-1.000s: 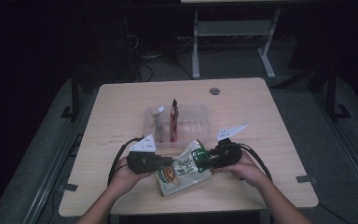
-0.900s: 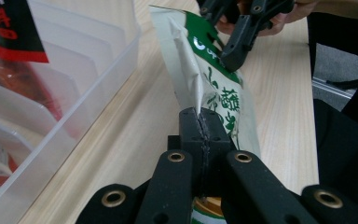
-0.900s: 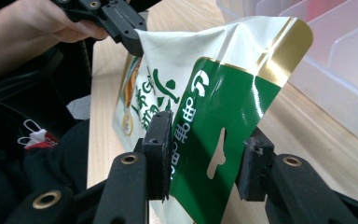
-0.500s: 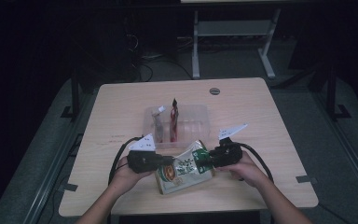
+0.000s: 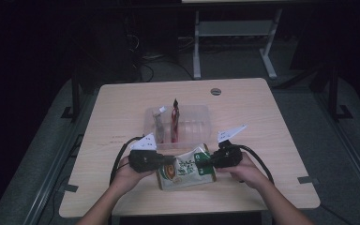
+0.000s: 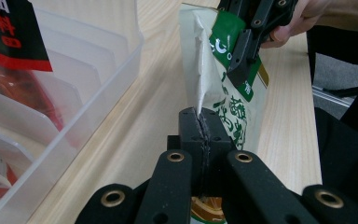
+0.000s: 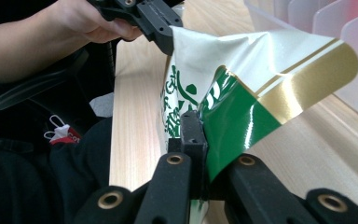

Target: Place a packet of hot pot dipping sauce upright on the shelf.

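Since the earlier frame the packet [image 5: 186, 169] has lifted slightly at its 12 o'clock edge; both grippers have stayed in place. The green-and-white packet lies at the surface's [image 5: 272, 117] 6 o'clock edge, just beside a clear plastic bin [image 5: 192, 123] at its 12 o'clock. The left gripper [image 5: 168, 161] has its jaws clenched on the packet's 9 o'clock edge; the right gripper [image 5: 208, 162] has its jaws clenched on the 3 o'clock edge. The bin holds a red sachet [image 5: 174, 123] standing upright and a paler sachet [image 5: 159, 123] beside it.
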`<state>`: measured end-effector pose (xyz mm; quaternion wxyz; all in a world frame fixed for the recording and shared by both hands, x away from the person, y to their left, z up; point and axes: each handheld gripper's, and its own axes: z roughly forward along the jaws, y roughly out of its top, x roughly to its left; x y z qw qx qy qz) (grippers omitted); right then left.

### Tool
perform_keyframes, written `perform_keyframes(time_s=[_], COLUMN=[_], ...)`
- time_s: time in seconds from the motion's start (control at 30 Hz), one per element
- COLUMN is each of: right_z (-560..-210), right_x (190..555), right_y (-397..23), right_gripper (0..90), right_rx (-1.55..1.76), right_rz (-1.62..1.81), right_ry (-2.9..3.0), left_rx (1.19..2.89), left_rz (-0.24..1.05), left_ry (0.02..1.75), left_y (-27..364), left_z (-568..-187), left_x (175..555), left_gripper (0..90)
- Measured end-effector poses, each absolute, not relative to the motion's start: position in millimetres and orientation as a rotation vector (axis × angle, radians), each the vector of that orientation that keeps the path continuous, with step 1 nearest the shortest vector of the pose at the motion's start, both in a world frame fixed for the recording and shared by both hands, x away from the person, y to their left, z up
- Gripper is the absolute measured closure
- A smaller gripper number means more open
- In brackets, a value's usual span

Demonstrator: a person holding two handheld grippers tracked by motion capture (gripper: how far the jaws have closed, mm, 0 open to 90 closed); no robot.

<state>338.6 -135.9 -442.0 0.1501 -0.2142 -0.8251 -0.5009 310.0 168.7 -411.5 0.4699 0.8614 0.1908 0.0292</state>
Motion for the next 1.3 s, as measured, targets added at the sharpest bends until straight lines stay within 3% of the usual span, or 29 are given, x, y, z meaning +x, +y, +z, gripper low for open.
perform_keyframes(time_s=[0.37, 0.7, 1.0, 1.3], right_z=[-437.7, -424.8, -411.8, -402.6], right_x=[338.9, 333.8, 327.2, 321.2], right_y=[-142.4, -145.5, -141.2, -135.5], right_gripper=[90.0, 90.0, 90.0, 90.0], right_rx=[-0.615, -0.578, -0.514, -0.464], right_rz=[-1.481, -1.573, -1.628, -1.652], right_ry=[-2.352, -2.277, -2.283, -2.281], left_rx=[2.049, 2.096, 2.035, 2.066], left_rz=[0.153, 0.226, 0.282, 0.212], left_ry=[0.557, 0.512, 0.483, 0.431], left_y=[181.1, 168.7, 156.6, 137.1], left_z=[-404.6, -399.9, -389.4, -392.6], left_x=[309.9, 304.7, 302.9, 302.5], left_gripper=[70.0, 89.5, 89.5, 87.6])
